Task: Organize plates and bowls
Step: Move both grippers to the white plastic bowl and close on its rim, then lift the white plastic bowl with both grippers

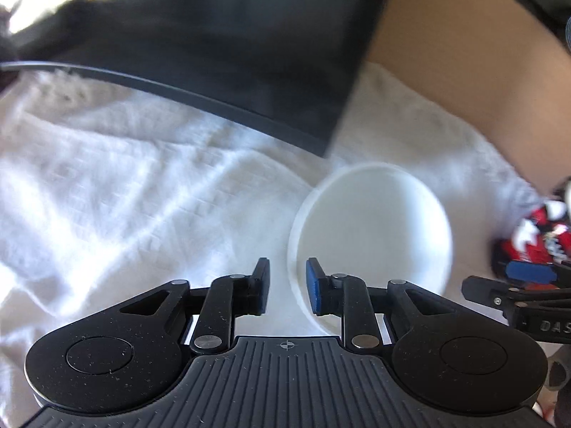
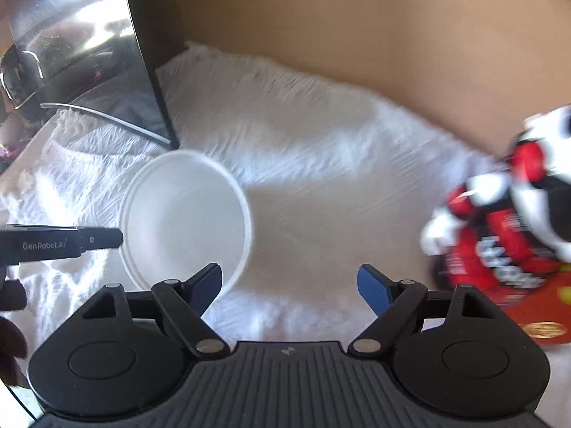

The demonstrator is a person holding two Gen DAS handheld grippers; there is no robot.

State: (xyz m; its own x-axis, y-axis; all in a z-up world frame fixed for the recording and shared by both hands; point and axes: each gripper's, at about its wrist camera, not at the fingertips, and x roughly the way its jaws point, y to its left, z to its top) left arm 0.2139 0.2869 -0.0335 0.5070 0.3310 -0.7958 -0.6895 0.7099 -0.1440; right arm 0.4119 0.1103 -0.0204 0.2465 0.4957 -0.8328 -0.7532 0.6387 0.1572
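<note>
Cloth: white cloth [image 2: 321, 164] covered the table, with a tan wall behind.
Bowl: one white bowl [image 1: 374, 235] sat empty on the cloth, just by the corner of a dark screen [image 1: 221, 53].
Left gripper: left gripper [image 1: 286, 285] hung over the bowl's near rim, jaws a little apart, holding nothing.
Right gripper: right gripper [image 2: 289, 285] stood wide apart beside the bowl, holding nothing.
Box: a red box [image 2: 506, 249] lay off to the right.
</note>
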